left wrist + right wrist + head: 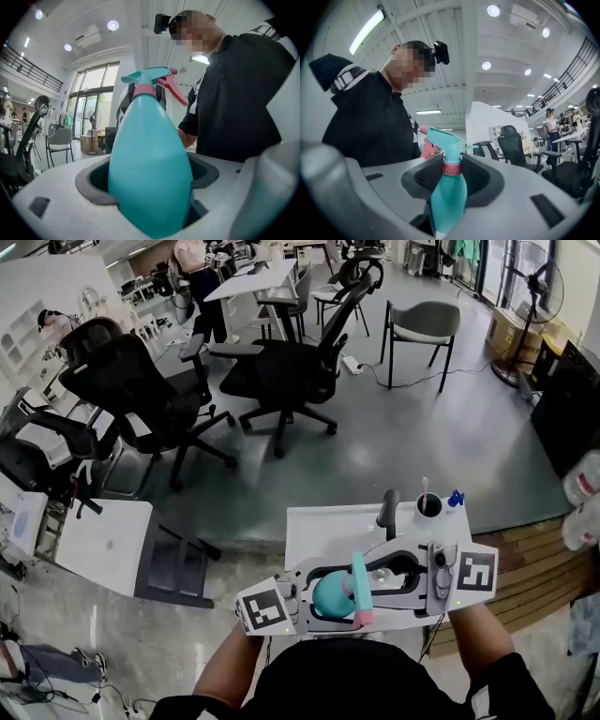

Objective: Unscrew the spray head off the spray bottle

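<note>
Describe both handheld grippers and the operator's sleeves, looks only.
Left gripper and right gripper: pale grey moulded shells, with dark grey pads lining the jaws. Each bears a white box with black square markers: left cube, right cube. No cables visible. The person wears a black short-sleeved top with white stripes at the shoulder.

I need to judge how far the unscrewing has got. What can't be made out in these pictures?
- Any thread gap under the spray head: in the right gripper view the fingers cover the pink collar's sides.
- The collar in the head view: too small to pick out.
- Liquid level: the spray bottle's teal wall is opaque in every view.
</note>
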Tool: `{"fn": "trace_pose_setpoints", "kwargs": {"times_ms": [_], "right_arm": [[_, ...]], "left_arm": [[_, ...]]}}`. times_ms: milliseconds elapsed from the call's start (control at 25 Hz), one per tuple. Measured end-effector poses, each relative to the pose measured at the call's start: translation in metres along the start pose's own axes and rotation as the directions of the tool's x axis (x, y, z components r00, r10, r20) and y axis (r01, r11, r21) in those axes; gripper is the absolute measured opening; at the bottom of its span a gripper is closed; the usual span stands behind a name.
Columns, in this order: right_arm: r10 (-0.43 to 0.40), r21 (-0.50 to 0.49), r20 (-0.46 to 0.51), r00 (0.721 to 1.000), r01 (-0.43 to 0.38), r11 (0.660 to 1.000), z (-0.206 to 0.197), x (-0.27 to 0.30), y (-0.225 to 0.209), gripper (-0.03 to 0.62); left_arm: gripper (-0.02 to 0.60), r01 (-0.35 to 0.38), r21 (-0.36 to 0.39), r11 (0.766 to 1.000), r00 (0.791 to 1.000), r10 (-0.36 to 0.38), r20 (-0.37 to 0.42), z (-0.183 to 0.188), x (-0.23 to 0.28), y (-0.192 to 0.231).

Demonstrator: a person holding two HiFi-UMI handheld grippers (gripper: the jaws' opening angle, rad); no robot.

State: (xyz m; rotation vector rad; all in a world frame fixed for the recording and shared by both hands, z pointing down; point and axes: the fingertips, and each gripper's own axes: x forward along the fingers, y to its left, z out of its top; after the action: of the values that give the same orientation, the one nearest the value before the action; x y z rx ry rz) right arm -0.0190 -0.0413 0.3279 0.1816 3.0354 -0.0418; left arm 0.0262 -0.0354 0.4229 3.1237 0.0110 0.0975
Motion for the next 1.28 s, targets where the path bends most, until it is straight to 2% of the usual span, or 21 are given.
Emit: {"fn": "trace_pose_setpoints", "kwargs": {"times_ms": [120, 200, 240, 320, 400, 600, 680, 800, 1000, 1080, 1280], "right_arm": [[-0.010, 0.000, 0.007, 1.000, 0.010, 1.000, 0.000, 0.000, -0.003, 0.135], [-0.102, -0.019, 0.006, 0.995, 0.102, 0.995, -0.003, 0.000, -0.016, 0.138], [-0.166, -0.031, 0.007, 0.986, 0.166, 0.986, -0.005, -0.002, -0.025, 0.139], [-0.287, -0.053, 0.012, 0.958, 0.287, 0.956, -0.011, -0.007, -0.041, 0.187], [-0.379, -0.068, 0.012, 0.925, 0.379, 0.923, -0.015, -0.010, -0.052, 0.189], [-0.565, -0.069, 0.018, 0.825, 0.565, 0.822, -0.018, -0.011, -0.070, 0.186], [-0.611, -0.060, 0.011, 0.791, 0.611, 0.790, -0.021, -0.009, -0.075, 0.186], [-0.645, -0.043, 0.008, 0.764, 0.645, 0.763, -0.025, -0.003, -0.078, 0.187], [-0.684, -0.049, 0.053, 0.728, 0.686, 0.726, -0.017, 0.003, -0.071, 0.150], [-0.684, -0.056, 0.057, 0.727, 0.686, 0.725, -0.017, 0.003, -0.069, 0.144], [-0.651, -0.058, 0.048, 0.758, 0.653, 0.755, -0.014, 0.004, -0.066, 0.140]], "left_arm": [[0.437, -0.012, 0.007, 1.000, 1.000, 0.012, -0.018, -0.007, -0.001, 0.003], [0.437, -0.104, 0.000, 0.995, 0.993, 0.104, -0.047, -0.017, -0.005, 0.020], [0.437, -0.169, -0.006, 0.986, 0.984, 0.168, -0.062, -0.022, -0.008, 0.031], [0.437, -0.282, -0.039, 0.959, 0.958, 0.278, -0.074, -0.029, -0.016, 0.051], [0.436, -0.353, -0.069, 0.933, 0.935, 0.348, -0.074, -0.031, -0.022, 0.062], [0.437, -0.492, -0.088, 0.866, 0.870, 0.483, -0.100, -0.037, -0.029, 0.081], [0.437, -0.516, -0.109, 0.850, 0.856, 0.507, -0.096, -0.037, -0.029, 0.085], [0.437, -0.527, -0.103, 0.844, 0.849, 0.519, -0.098, -0.036, -0.024, 0.084], [0.437, -0.505, -0.099, 0.858, 0.863, 0.498, -0.083, -0.033, -0.021, 0.077], [0.437, -0.499, -0.088, 0.862, 0.866, 0.494, -0.080, -0.033, -0.021, 0.075], [0.437, -0.475, -0.058, 0.878, 0.879, 0.471, -0.070, -0.029, -0.023, 0.072]]}}
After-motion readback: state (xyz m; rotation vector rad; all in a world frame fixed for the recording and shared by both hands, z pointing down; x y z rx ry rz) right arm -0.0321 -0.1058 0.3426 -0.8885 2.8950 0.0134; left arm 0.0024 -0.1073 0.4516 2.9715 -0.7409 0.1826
